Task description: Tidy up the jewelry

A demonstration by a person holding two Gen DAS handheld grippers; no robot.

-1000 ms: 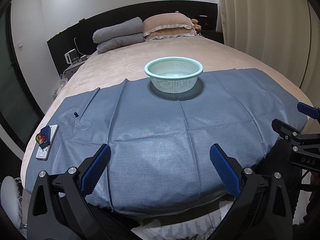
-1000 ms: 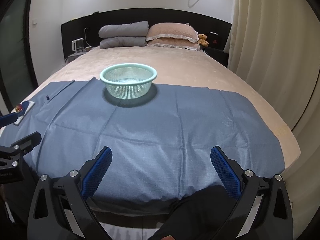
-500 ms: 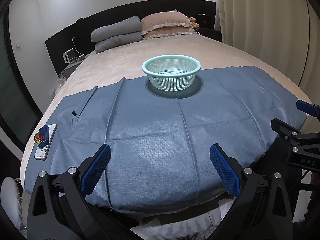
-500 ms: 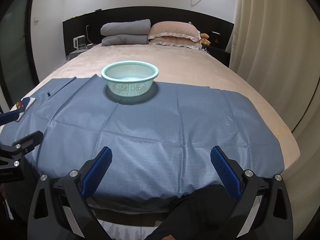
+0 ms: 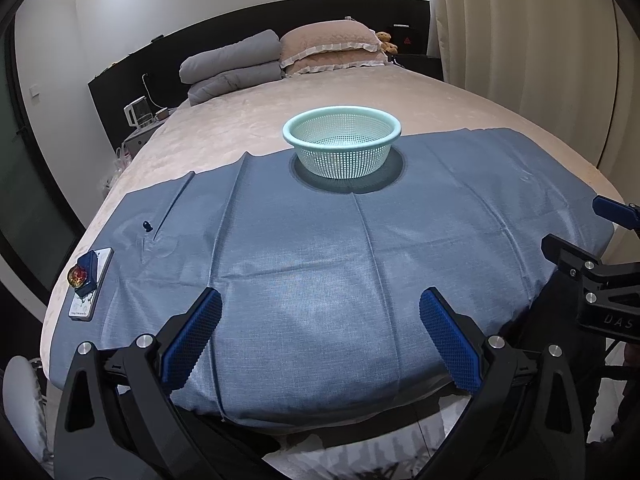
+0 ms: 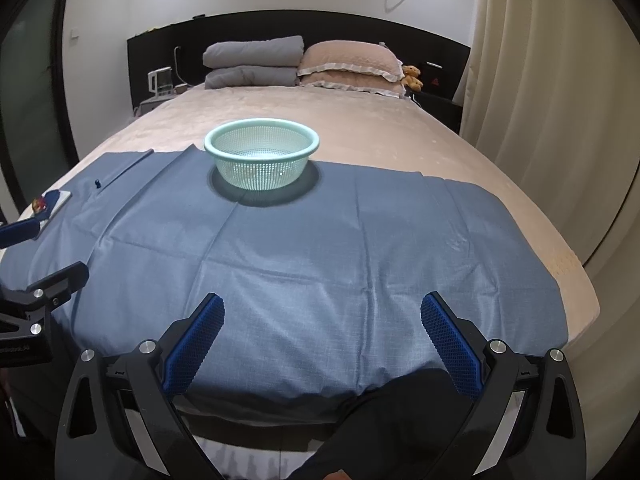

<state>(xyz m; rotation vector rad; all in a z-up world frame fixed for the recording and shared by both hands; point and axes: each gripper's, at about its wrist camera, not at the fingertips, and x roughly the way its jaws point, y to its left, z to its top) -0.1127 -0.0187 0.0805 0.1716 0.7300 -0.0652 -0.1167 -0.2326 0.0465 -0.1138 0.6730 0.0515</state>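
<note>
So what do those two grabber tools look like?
Both match. The left tool and right tool have black angular frames with triangular cut-outs and silver bolts, and each finger ends in a bright blue pad with a bumpy grid. The right tool's side carries white "DAS" lettering. No cables show.

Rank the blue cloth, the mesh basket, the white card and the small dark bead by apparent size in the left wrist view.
1. blue cloth
2. mesh basket
3. white card, though it lies nearer the camera than the basket
4. small dark bead
</note>
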